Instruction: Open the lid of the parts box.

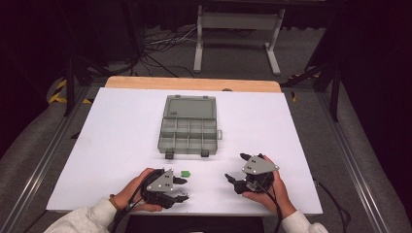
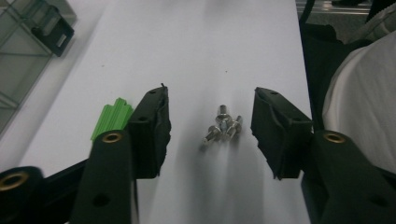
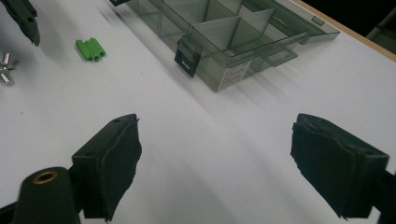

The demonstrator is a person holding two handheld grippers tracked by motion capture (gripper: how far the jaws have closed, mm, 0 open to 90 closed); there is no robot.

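Readable text: none in any view.
Sticker on the organizer box (image 3: 232,73): a white label on the front wall, print too small and blurred to read.
Brands, numbers, signs: none can be read.

A lab-style recording bay, not a home.

From where I stand, a white desk (image 1: 121,145) sits on a wooden top, fenced by metal rails (image 1: 43,160) on both sides, with black-and-yellow hazard tape (image 1: 59,90) at one corner. Beyond it, loose cables (image 1: 160,46) sprawl over grey carpet around a white equipment stand (image 1: 238,29), and dark drapes close off the room.
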